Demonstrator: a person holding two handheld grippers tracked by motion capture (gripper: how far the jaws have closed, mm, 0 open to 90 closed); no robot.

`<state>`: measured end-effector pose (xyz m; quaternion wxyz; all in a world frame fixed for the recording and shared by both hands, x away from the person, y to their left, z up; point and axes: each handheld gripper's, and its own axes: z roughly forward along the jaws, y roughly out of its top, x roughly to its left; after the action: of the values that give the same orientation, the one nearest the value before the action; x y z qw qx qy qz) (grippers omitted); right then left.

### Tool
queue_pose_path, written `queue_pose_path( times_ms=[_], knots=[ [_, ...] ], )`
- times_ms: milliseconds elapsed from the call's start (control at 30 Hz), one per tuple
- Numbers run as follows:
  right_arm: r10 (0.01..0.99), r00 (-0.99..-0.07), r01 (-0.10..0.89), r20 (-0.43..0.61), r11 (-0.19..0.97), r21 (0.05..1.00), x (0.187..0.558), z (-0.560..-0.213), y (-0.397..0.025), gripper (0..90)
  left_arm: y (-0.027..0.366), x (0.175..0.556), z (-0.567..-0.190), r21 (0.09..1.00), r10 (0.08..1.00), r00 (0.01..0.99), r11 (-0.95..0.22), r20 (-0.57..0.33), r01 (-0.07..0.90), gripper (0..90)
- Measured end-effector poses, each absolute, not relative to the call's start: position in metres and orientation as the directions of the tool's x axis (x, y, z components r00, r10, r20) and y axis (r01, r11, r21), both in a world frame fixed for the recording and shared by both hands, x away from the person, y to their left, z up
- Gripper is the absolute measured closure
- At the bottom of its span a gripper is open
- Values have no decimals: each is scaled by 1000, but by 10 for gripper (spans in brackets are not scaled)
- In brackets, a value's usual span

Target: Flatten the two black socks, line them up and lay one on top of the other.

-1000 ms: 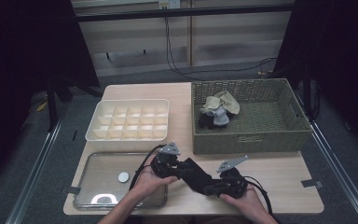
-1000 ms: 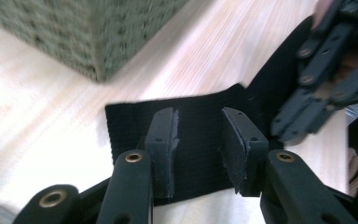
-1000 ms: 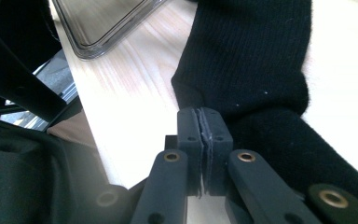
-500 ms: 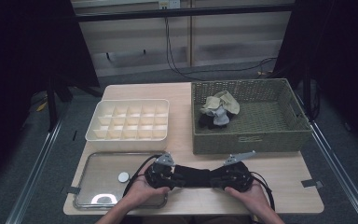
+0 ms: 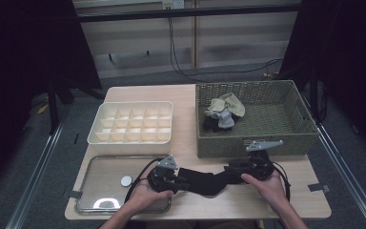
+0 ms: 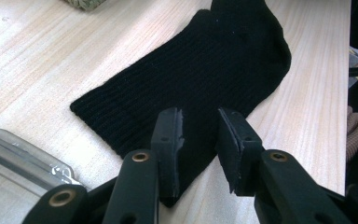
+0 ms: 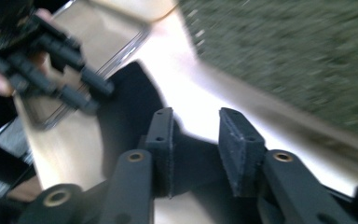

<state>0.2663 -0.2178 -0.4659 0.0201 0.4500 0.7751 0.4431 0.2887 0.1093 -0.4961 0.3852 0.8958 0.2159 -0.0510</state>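
Sock [image 5: 205, 181] now flatter, between left gripper [image 5: 171, 180], right gripper [image 5: 243, 171]

Bare bench [image 5: 186, 124] runs between the compartment box [image 5: 132, 121] and wicker basket [image 5: 255, 117], so a tool fits through; the metal tray [image 5: 108, 183] blocks front-left.

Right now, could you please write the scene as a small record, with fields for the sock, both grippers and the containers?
sock: black sock lying flat on the wooden table, between the two grippers
left gripper: jaws open over the sock's near end
right gripper: jaws open over the sock's other end
basket: wicker, holds more socks
divided box: white, its compartments look empty
tray: clear, with a small round white object
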Motion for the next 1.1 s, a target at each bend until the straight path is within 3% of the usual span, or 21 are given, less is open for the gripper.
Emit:
queue_pose_path(
  times_ms=[400,433,533,567,633,900,1100],
  knots=[
    [775,-499,747,387,160,645,276,-482,-244,524,110,290,-497,674,339,898,-596,-281,437,688],
    [767,-500,755,401,160,636,275,-484,-243,531,110,290,-498,679,342,895,-588,-285,441,688],
    [754,-517,759,404,185,625,272,-487,-238,722,111,291,-496,661,339,898,-610,-281,437,688],
    [748,-522,757,411,183,628,271,-485,-237,822,111,291,-496,657,337,899,-617,-278,434,688],
    [744,-531,747,406,184,639,270,-482,-237,884,110,290,-498,679,338,897,-590,-284,437,688],
    [768,-547,629,334,114,769,264,-451,-254,894,111,290,-497,666,346,896,-602,-280,440,693],
    [732,-584,636,351,145,758,254,-459,-251,847,110,290,-497,668,350,893,-596,-284,445,690]
  ],
)
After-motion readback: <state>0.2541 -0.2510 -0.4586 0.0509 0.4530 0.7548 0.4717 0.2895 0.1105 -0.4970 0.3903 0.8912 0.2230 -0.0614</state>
